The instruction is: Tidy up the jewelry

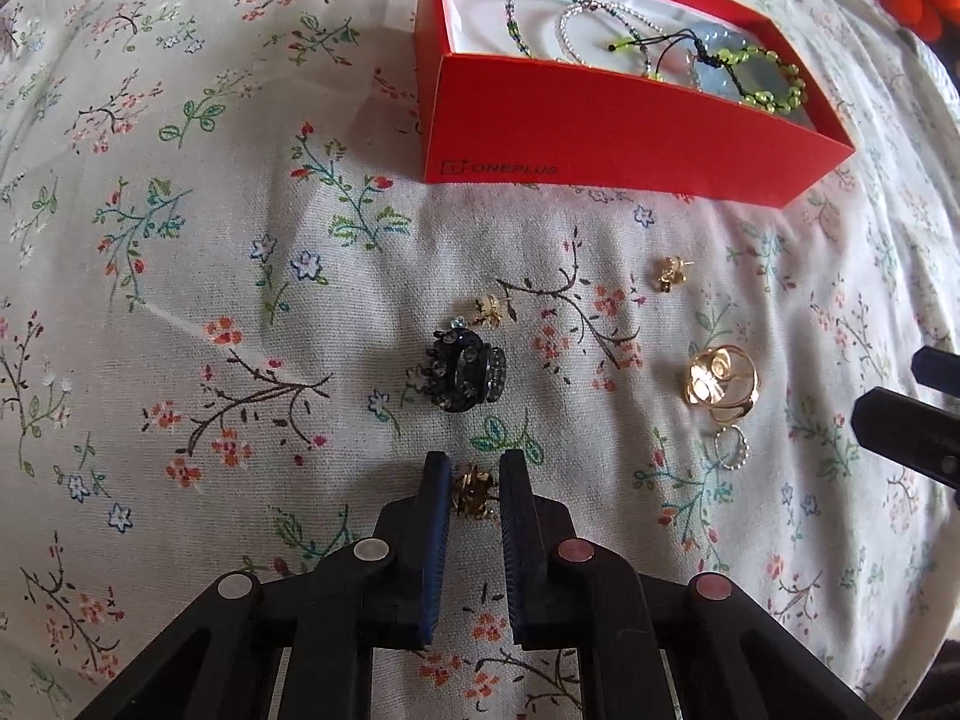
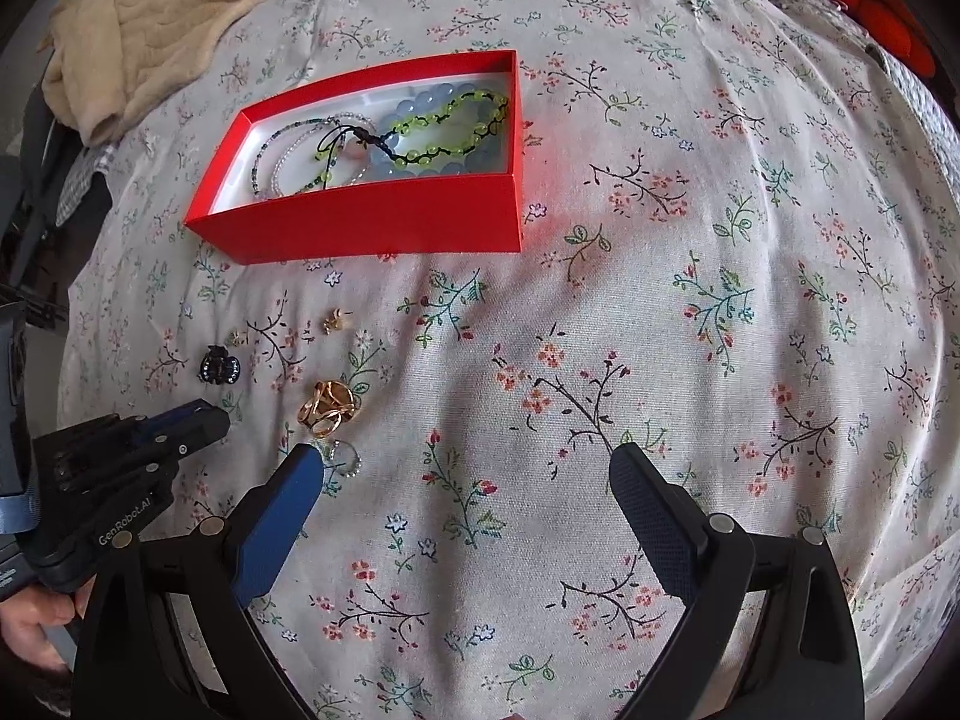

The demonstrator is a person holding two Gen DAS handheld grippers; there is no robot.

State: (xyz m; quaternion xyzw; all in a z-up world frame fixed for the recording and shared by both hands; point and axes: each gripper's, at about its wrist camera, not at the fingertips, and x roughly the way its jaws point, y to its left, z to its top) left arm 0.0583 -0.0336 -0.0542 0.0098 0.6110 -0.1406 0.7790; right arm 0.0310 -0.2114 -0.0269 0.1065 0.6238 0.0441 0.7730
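My left gripper (image 1: 474,483) is shut on a small gold earring (image 1: 472,495) just above the floral cloth. Ahead lie a black rhinestone hair claw (image 1: 465,375), two more gold earrings (image 1: 489,310) (image 1: 671,272), a cluster of gold rings (image 1: 720,384) and a thin silver ring (image 1: 732,447). The red box (image 1: 600,132) at the back holds beaded bracelets (image 1: 771,75). My right gripper (image 2: 468,474) is open and empty, its left finger (image 2: 288,498) beside the silver ring (image 2: 345,456). The right wrist view also shows the left gripper (image 2: 204,420), the gold rings (image 2: 329,407), the hair claw (image 2: 219,365) and the red box (image 2: 384,216).
A floral cloth (image 2: 660,300) covers the soft surface. A beige quilted blanket (image 2: 150,18) lies at the back left. Orange-red fabric (image 2: 882,18) sits at the back right. The right gripper's fingertip (image 1: 906,426) shows at the right edge of the left wrist view.
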